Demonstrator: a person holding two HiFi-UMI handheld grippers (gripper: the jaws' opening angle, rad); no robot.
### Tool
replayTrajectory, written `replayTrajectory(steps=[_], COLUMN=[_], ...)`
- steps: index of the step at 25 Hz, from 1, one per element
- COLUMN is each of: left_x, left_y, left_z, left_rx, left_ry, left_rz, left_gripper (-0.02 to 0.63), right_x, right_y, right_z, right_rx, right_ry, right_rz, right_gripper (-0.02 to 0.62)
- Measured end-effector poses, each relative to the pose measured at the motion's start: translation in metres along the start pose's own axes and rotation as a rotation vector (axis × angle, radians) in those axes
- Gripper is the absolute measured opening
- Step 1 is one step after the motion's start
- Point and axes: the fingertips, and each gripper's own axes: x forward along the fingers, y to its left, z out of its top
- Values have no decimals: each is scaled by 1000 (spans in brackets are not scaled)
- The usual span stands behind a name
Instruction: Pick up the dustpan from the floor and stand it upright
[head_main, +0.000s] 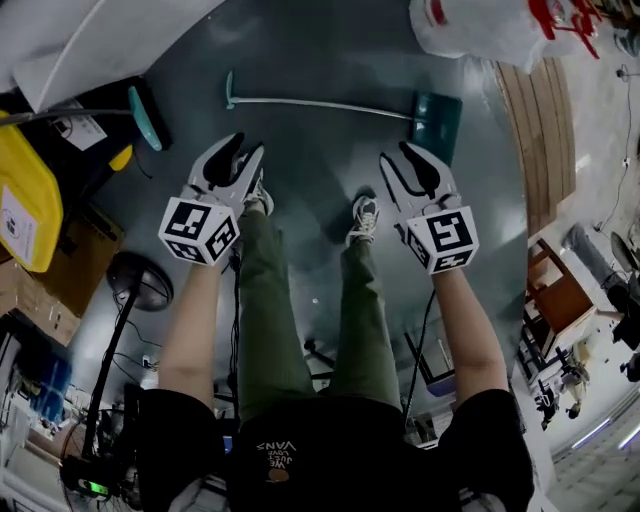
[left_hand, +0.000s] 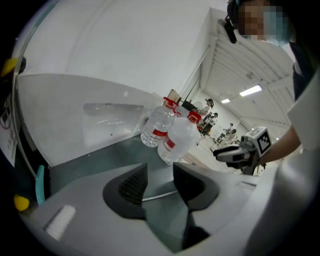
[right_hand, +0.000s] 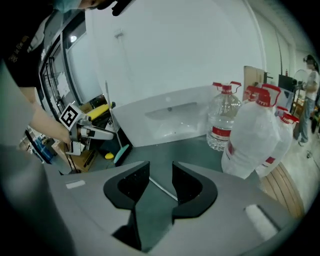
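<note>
Dustpan (head_main: 437, 122): lying flat on floor (head_main: 320, 50), untouched. My left hand-held gripper (head_main: 248, 150), my right hand-held gripper (head_main: 398, 158): jaws apart, nothing held.

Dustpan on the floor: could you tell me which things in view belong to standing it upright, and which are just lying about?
Job: dustpan, left gripper, right gripper.
Lying about: water bottles, white panel, yellow container.

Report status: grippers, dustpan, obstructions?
Left gripper and right gripper open, empty. Dustpan lying flat, untouched. Water bottles near its pan end, apart.
</note>
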Motion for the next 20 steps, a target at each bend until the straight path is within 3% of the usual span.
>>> replayTrajectory(steps=[6,13,20], left_x=[44,87,118], left_y=[45,103,151], left_z=[-78,-158,-217], left_rx=[-88,-271,-456], left_ry=[48,75,85], left_rz=[41,130,202], left_gripper=[169,169,169], right_x=[70,127,169], right_y=[-21,-48,-71], right_z=[-80,-181,-246], right_rx=[-72,-173,-285], right_ry=[153,353,495], right_rz=[31,59,55], right_gripper=[120,120,120])
